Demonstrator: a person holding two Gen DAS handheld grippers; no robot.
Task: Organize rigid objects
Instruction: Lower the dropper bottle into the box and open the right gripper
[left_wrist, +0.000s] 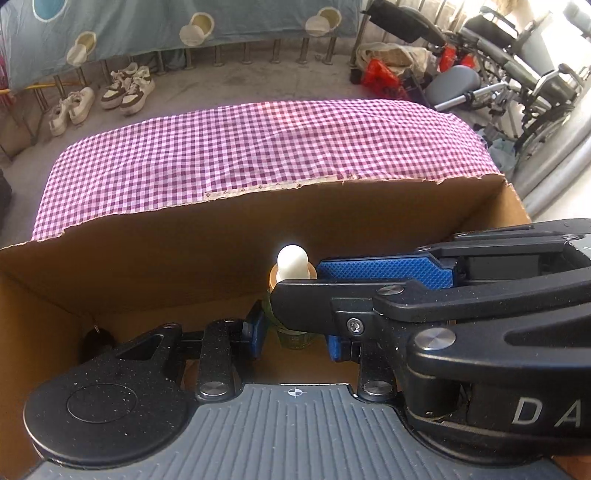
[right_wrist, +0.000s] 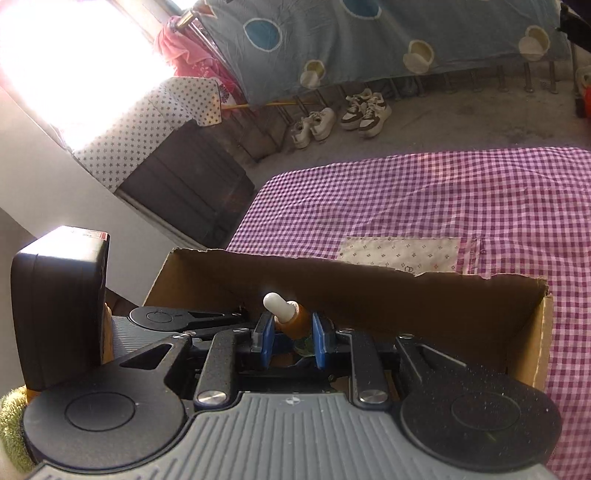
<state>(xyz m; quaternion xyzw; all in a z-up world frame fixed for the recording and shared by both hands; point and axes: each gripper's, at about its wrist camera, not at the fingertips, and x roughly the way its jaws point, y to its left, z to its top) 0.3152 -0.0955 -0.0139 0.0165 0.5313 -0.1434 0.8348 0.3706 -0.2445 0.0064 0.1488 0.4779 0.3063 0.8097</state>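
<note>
Left wrist view: left tool (left_wrist: 293, 326) closed narrow on the green glass body of a small dropper bottle (left_wrist: 291, 280), white rubber bulb uppermost, amber collar beneath. Bottle upright, inside the open cardboard box (left_wrist: 147, 266), near its far wall. Right tool (left_wrist: 317, 280) entering from the right, crossing over the left one, upper blue pad (left_wrist: 384, 271) beside the collar. A dark object (left_wrist: 96, 341) low in the box's left corner, too shadowed to identify. Box resting on a worktop under a purple gingham cloth (left_wrist: 258, 147).

Right wrist view: right tool (right_wrist: 293, 334) closed narrow on the same dropper bottle (right_wrist: 286, 317), blue pads (right_wrist: 267, 334) gripping at the amber collar, bulb tilted toward the left of the frame. Left tool (right_wrist: 236, 317) visible just behind, lower on the bottle. Contact with the box floor possibly made, but hidden by the tool bodies.

Step in hand: placing the bottle into the box, both tools sharing the grip. Next move, as judged: settle the base on the box floor, release one tool first while the other steadies, then release the second and lift clear straight up. Risk: tipping the narrow bottle if either pad drags on withdrawal.
</note>
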